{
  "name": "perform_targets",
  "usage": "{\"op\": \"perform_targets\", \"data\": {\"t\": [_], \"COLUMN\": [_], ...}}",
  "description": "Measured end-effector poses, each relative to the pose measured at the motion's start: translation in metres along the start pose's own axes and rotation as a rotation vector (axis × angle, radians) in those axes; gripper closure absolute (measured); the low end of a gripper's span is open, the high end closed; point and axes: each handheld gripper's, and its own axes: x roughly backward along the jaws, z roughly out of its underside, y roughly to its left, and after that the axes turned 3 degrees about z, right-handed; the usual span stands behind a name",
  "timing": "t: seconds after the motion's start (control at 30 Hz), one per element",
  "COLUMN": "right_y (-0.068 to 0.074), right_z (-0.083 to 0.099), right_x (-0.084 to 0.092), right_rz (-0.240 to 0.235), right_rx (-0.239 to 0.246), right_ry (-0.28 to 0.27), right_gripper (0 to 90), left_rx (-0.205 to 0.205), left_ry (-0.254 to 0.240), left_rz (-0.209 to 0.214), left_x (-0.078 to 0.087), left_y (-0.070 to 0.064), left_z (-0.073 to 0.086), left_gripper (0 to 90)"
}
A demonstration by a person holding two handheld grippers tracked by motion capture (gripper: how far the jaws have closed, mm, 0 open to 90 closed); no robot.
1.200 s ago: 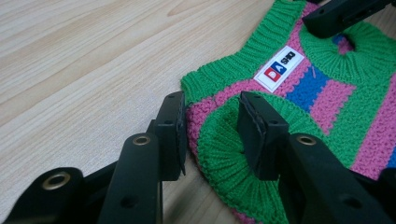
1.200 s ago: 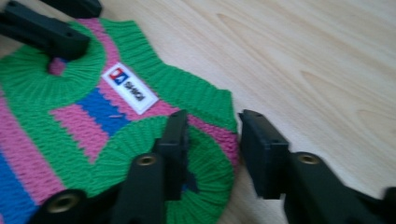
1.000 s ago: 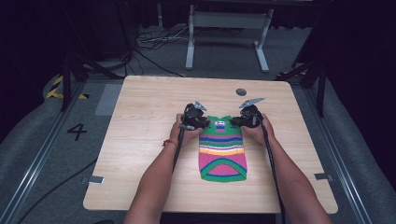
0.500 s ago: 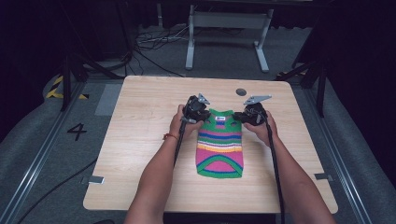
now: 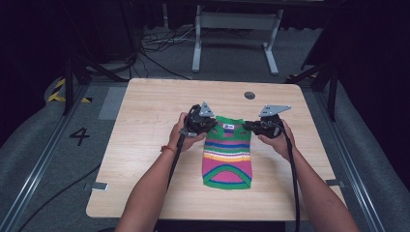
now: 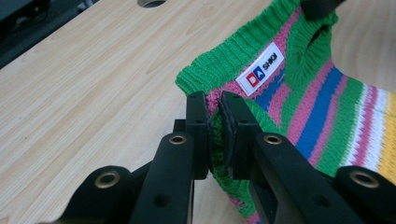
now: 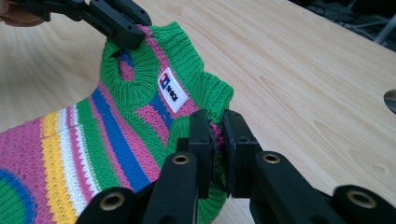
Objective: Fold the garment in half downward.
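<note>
Light wood-grain table [image 5: 145,159], one, on a grey carpeted floor [image 5: 43,164] in a dark room; a round hole [image 5: 249,95] is set in the far part of the tabletop beyond both tools. Left gripper [image 5: 204,126]: one, held in the person's left hand [image 5: 186,133]; jaws nearly closed, pinching the green ribbed shoulder edge of the sweater [image 5: 227,152], with a fold of knit between the pads [image 6: 232,135] in the left gripper view. Right gripper [image 5: 247,125]: one, held in the right hand [image 5: 276,140]; jaws likewise nearly closed, clamped on the opposite green shoulder edge, knit visible between its pads [image 7: 233,140] in the right gripper view. Small knitted sweater, one, lying between the two grippers and spreading from them toward the person; its collar end is raised slightly where it is gripped, the rest flat on the table. Stripes in green, pink, blue, white and yellow, with a green-edged arch at the near hem. Sewn label [image 6: 259,69] just inside the collar, one, white, between the two grip points; red and blue mark, lettering reads roughly "DA SHIQI", though the last letters are unclear. Cables, two, one trailing from each gripper along the forearm. Floor marking "4" [image 5: 80,136] well to the left of the left gripper. White metal frame [image 5: 232,34] beyond the far table edge.
</note>
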Motion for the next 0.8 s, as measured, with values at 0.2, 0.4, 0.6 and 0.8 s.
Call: {"op": "perform_targets", "data": {"t": [0.2, 0.4, 0.6, 0.8], "right_y": [0.010, 0.023, 0.037, 0.059], "right_z": [-0.001, -0.001, 0.005, 0.013], "right_x": [0.015, 0.028, 0.038, 0.042], "right_rz": [-0.050, -0.112, -0.152, -0.209], "right_rx": [0.022, 0.083, 0.134, 0.196], "right_ry": [-0.036, -0.039, -0.032, 0.013], "right_gripper": [83.5, 82.7, 82.5, 82.4], "left_rx": [-0.066, -0.097, -0.162, -0.200], "left_ry": [-0.014, -0.047, -0.048, -0.033], "left_rz": [0.018, 0.021, 0.043, 0.095], "left_x": [0.015, 0.031, 0.041, 0.046], "left_y": [-0.016, -0.030, -0.049, -0.065], "left_z": [0.003, 0.012, 0.026, 0.040], "left_gripper": [82.2, 81.7, 81.6, 80.9]}}
